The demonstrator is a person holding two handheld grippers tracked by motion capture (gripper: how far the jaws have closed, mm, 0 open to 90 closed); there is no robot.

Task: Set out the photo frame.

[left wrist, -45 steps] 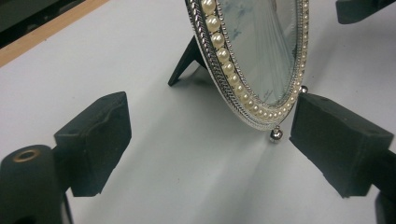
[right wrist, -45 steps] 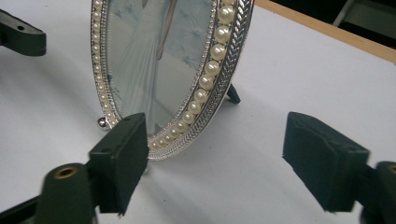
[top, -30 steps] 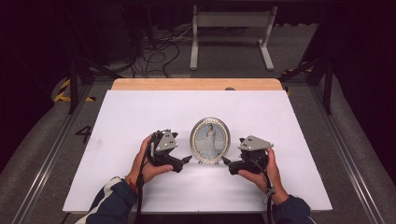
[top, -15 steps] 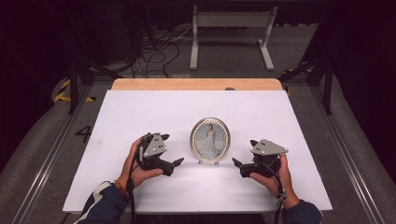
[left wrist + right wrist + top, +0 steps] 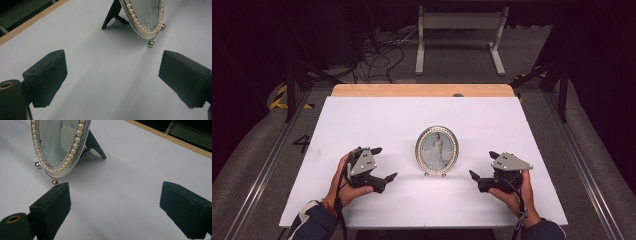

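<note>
An oval photo frame [image 5: 437, 150] with a pearl-beaded silver rim stands upright on the white table [image 5: 377, 120], near its middle. It rests on small ball feet and a black back strut [image 5: 111, 15]. My left gripper [image 5: 384, 163] is held to the frame's left, open, with nothing between its jaws. My right gripper [image 5: 482, 164] is held to the frame's right, also open and empty. Both are clear of the frame. The left gripper view shows the frame's [image 5: 145, 17] lower edge ahead to the right; the right gripper view has the frame [image 5: 58, 145] ahead to the left.
The table has a wooden strip [image 5: 422, 90] along its far edge. Beyond it are a white metal stand [image 5: 459, 35] and loose cables [image 5: 377, 50] on the floor. Metal rails [image 5: 584, 170] run along both sides.
Both grippers have drawn outward from the frame, the left one leftward and the right one rightward. The frame stands where it was.
</note>
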